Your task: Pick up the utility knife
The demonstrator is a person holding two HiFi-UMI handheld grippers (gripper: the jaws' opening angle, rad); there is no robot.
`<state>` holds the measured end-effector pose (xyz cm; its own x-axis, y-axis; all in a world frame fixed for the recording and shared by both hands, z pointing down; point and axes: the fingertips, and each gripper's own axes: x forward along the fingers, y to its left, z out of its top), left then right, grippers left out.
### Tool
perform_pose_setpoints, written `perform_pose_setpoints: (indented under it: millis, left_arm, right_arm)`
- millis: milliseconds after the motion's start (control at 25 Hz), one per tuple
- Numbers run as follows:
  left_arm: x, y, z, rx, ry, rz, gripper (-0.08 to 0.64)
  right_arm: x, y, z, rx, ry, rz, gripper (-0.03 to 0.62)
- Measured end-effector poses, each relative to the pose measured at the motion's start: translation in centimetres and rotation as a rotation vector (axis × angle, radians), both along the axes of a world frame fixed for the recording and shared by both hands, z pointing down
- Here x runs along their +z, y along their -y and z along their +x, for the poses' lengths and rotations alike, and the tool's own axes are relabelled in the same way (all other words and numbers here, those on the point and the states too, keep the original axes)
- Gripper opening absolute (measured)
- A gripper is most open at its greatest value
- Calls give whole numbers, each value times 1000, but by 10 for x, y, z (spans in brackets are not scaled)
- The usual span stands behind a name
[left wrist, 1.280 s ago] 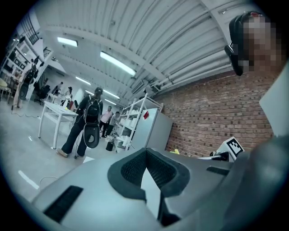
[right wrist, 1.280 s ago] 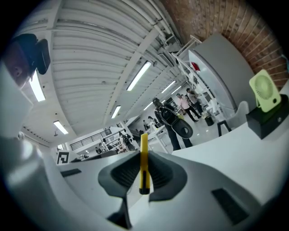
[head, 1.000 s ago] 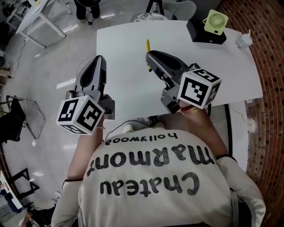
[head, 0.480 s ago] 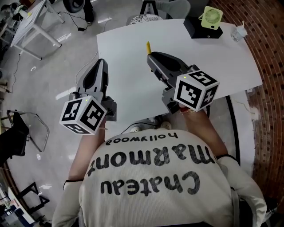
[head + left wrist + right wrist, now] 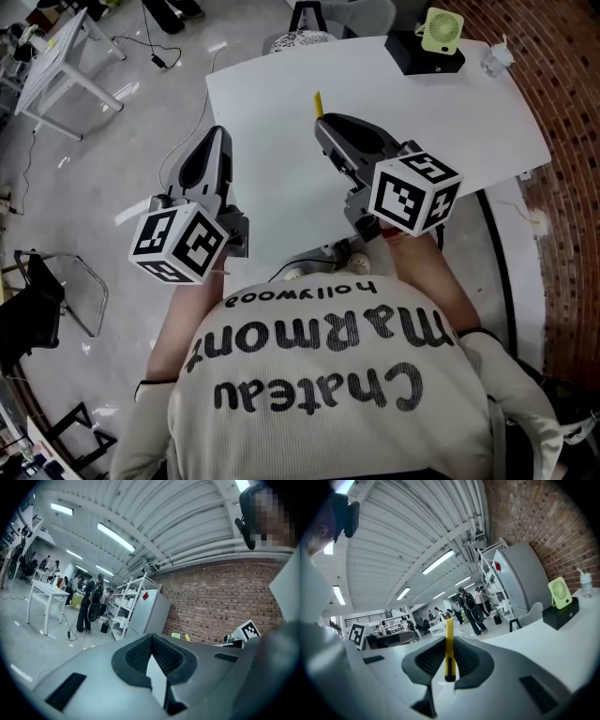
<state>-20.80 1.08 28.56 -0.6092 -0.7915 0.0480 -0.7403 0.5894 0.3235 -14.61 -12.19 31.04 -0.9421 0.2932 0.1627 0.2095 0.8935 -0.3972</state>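
Utility knife (image 5: 449, 650): yellow, and it sits between the jaws of your right gripper (image 5: 323, 122). It runs along the jaws, and its far end sticks out past their tips.
Right gripper: its jaws are clamped on the knife from both sides, a dark pad against each flat face. In the head view the gripper reaches out over the white table (image 5: 450, 122), with the knife's yellow end showing just beyond its nose.
Knife and table: from these views you cannot tell whether the knife touches the tabletop.
Left gripper (image 5: 152, 639): its jaws are closed, with the tips meeting and nothing between them. Only a thin white sliver of table shows through behind the tips.
Left gripper's place: you hold it at the table's left edge, partly over the floor and well apart from the right gripper.
Far end of the table: a green fan (image 5: 438, 26) stands on a black box (image 5: 424, 58), and a small clear bottle (image 5: 585, 584) is near them to the right.
Room: a brick wall (image 5: 220, 602) runs along the table's right side. People stand by white shelves in the background of both gripper views.
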Motion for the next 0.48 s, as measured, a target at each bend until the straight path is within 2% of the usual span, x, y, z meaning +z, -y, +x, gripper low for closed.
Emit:
perform_pose_setpoints:
  millis: [480]
  left_arm:
    - [7,-13,-10,27,-10,-1,0]
  right_arm:
    - [6,-16,-5,28,-12,9,58]
